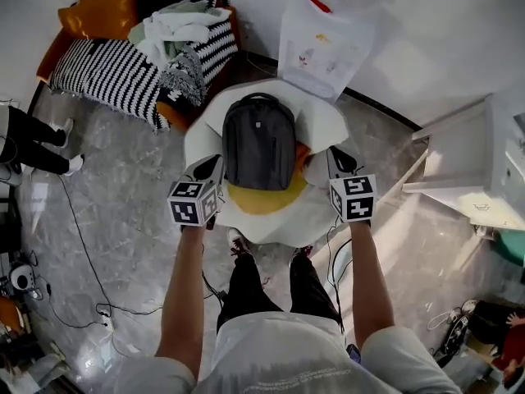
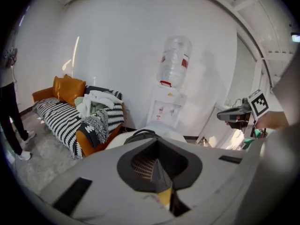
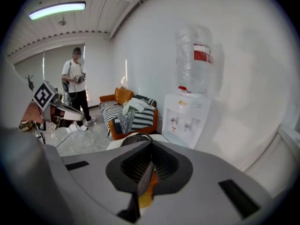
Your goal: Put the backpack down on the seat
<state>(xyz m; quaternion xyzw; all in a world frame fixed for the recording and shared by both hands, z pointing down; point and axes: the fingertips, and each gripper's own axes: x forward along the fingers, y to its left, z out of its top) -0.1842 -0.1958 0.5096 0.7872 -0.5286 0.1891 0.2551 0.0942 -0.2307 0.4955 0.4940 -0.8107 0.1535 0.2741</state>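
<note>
With my left gripper (image 1: 211,165) and right gripper (image 1: 335,159) both pressed together on nothing, the backpack (image 1: 259,142) lies between them on the egg-shaped seat (image 1: 326,121), where a careless sideways swing could knock it off.

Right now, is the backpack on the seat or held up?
On the seat. The backpack rests there; left gripper and right gripper are shut, empty.
</note>
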